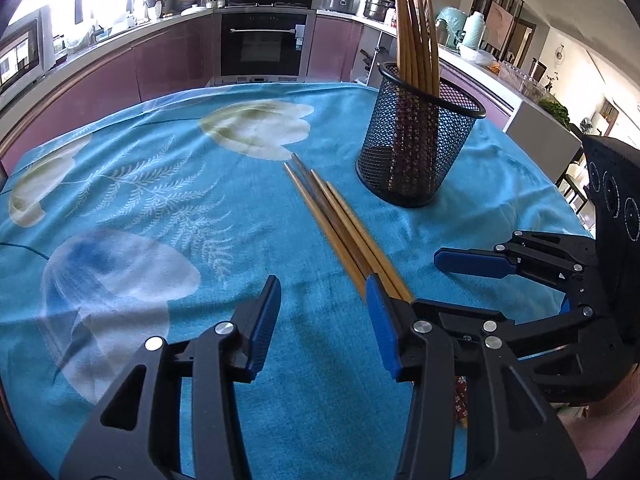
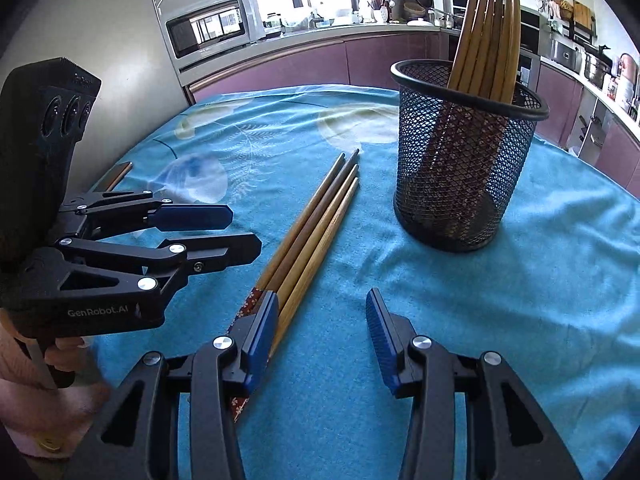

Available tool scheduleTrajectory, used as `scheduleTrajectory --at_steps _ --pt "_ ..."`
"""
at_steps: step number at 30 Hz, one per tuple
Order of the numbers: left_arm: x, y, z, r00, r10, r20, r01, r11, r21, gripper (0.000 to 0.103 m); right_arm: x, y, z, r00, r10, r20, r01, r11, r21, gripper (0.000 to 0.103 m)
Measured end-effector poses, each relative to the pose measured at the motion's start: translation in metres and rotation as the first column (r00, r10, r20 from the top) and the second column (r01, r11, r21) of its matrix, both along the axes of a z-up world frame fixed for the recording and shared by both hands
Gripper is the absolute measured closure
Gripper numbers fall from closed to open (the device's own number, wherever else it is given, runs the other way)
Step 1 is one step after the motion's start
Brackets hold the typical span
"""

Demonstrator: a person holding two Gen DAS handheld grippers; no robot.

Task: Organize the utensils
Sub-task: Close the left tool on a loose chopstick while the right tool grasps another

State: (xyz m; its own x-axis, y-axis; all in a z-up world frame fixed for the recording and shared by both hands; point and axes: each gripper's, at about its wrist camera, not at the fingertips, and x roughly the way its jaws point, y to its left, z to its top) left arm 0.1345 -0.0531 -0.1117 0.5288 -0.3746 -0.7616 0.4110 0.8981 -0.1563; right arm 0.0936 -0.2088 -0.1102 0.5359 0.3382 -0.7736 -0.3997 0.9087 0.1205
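Note:
Several loose wooden chopsticks (image 1: 332, 216) (image 2: 316, 224) lie side by side on the blue cloth, tips pointing away, with red patterned handle ends toward me. A black mesh cup (image 1: 420, 152) (image 2: 460, 168) stands upright beyond them and holds several more chopsticks. My left gripper (image 1: 322, 292) (image 2: 240, 232) is open just left of the loose bundle, its right finger beside the handles. My right gripper (image 2: 322, 300) (image 1: 428, 280) is open too. Its left finger covers the handle ends. Neither has anything between its pads.
A blue floral cloth (image 1: 160, 200) covers the table. A thin brown stick (image 2: 120, 174) lies near the cloth's far left edge. A hand (image 2: 24, 364) holds the left gripper's handle. Kitchen counters, an oven and a microwave (image 2: 212, 24) stand beyond the table.

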Motion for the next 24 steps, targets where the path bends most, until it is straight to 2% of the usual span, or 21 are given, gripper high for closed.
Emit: scheduleTrajectory --at_steps 11,20,24 --pt "0.005 -0.011 -0.008 1.0 -0.013 -0.017 0.013 0.999 0.032 0.059 0.002 -0.004 -0.001 1.0 -0.013 -0.005 0.013 1.0 -0.015 0.07" --pt "0.008 -0.016 -0.009 1.0 -0.024 -0.013 0.025 0.999 0.049 0.058 0.004 -0.006 -0.001 1.0 -0.016 -0.008 0.016 1.0 -0.01 0.07" --pt "0.007 -0.019 -0.009 0.999 -0.031 -0.01 0.032 0.998 0.06 0.063 0.004 -0.006 -0.001 1.0 -0.017 -0.007 0.017 1.0 -0.012 0.07"
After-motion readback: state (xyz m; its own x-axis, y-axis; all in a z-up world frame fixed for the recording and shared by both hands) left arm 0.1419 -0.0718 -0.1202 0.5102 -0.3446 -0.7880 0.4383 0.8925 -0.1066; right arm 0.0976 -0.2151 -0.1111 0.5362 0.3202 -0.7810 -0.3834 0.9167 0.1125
